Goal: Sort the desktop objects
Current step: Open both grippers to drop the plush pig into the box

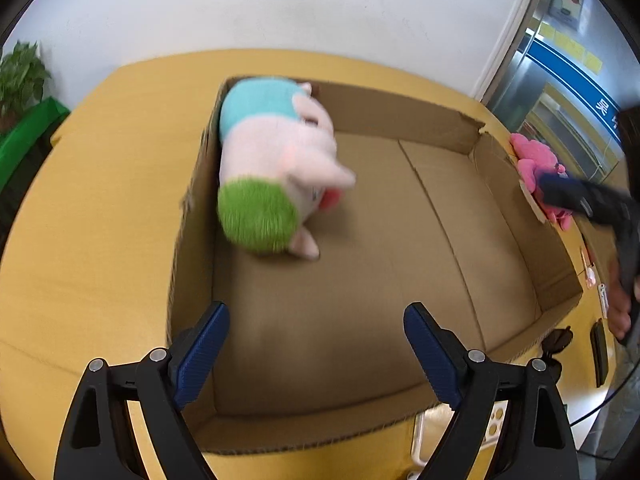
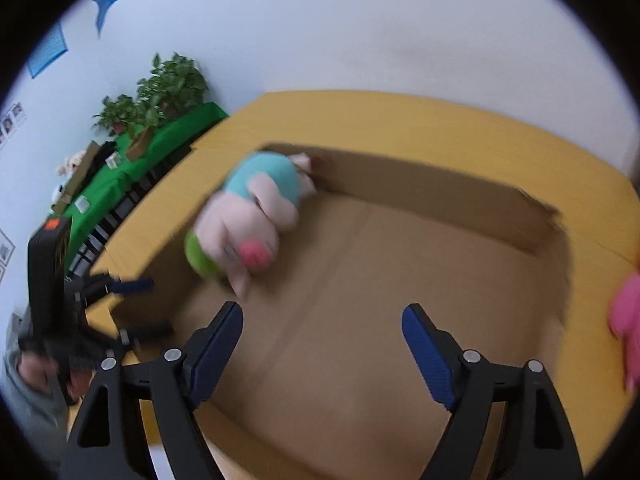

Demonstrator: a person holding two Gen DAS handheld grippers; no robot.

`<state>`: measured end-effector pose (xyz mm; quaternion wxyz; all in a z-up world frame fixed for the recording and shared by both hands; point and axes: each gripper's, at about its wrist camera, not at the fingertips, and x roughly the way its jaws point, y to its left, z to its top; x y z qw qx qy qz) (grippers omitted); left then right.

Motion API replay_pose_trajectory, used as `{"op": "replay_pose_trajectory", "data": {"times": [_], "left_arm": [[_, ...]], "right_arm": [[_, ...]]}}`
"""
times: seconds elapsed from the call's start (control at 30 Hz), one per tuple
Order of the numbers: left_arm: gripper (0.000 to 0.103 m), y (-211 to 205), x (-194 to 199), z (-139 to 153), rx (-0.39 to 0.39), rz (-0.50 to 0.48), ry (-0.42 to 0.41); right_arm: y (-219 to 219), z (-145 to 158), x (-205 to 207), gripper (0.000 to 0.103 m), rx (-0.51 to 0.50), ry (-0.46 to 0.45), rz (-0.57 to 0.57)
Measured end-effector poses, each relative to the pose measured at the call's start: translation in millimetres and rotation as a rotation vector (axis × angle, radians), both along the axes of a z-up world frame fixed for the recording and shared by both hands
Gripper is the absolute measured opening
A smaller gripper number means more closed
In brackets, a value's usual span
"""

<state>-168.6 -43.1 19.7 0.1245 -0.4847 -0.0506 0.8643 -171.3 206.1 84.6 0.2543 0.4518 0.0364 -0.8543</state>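
Observation:
An open cardboard box (image 1: pixel 432 216) (image 2: pixel 400 280) sits on the yellow table (image 1: pixel 100 200). A pink plush toy with a teal top and a green end (image 1: pixel 276 164) (image 2: pixel 248 220) lies blurred in the box's far left corner against the left wall. My left gripper (image 1: pixel 316 344) is open and empty above the box's near side. My right gripper (image 2: pixel 322 344) is open and empty over the box; it also shows in the left wrist view (image 1: pixel 560 194) by the right wall. A bright pink plush (image 1: pixel 538 168) (image 2: pixel 626 320) lies just outside the box's right wall.
Small items lie on the table right of the box: sunglasses (image 1: pixel 556 340), a dark flat object (image 1: pixel 599 352) and a white object near the front edge (image 1: pixel 420 440). A green-covered table with potted plants (image 2: pixel 160 88) stands to the left. The wall is close behind.

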Motion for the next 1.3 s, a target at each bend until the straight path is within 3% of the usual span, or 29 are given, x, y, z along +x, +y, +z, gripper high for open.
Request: {"op": "replay_pose_trajectory", "data": {"times": [0.1,0.2,0.3,0.33,0.8,0.93,1.07,1.2,1.27,1.3], "left_arm": [[0.092,-2.8,10.6,3.5,-0.021,-0.007,0.015],[0.092,0.9,28.7,11.6,-0.063,-0.029,0.032],[0.092,5.9,29.8,5.3,-0.082,-0.039,0.03],[0.092,6.2,32.5,4.6,-0.078,-0.035,0.024],[0.092,2.8,82.1,9.0,-0.105,-0.013,0.037],[0.092,0.4,109.2,37.0,-0.07,0.009,0.156],[0.103,12.7,151.7,71.2,-0.088,0.012,0.328],[0.103,30.3,188.2,85.6,-0.11,-0.026,0.428],[0.103,36.3,199.5,86.2,-0.116,-0.03,0.453],[0.103,37.6,206.1,86.7,-0.112,-0.028,0.467]], "right_arm": [[42.5,-20.3,21.5,0.082,0.064,-0.043,-0.083],[73.7,-50.6,38.4,0.082,0.06,-0.134,-0.14],[87.7,-66.1,53.8,0.082,0.079,-0.147,-0.189],[89.0,-63.8,59.8,0.082,0.073,-0.114,-0.189],[89.0,-58.7,99.0,0.082,0.067,-0.08,-0.213],[84.0,-44.6,120.0,0.082,0.047,-0.022,-0.215],[73.6,-31.3,144.3,0.082,0.054,0.07,-0.202],[70.6,-20.5,172.1,0.082,-0.008,0.146,-0.209],[73.9,-13.4,188.4,0.072,-0.06,0.202,-0.214],[75.0,-12.6,194.9,0.044,-0.063,0.225,-0.223]]}}
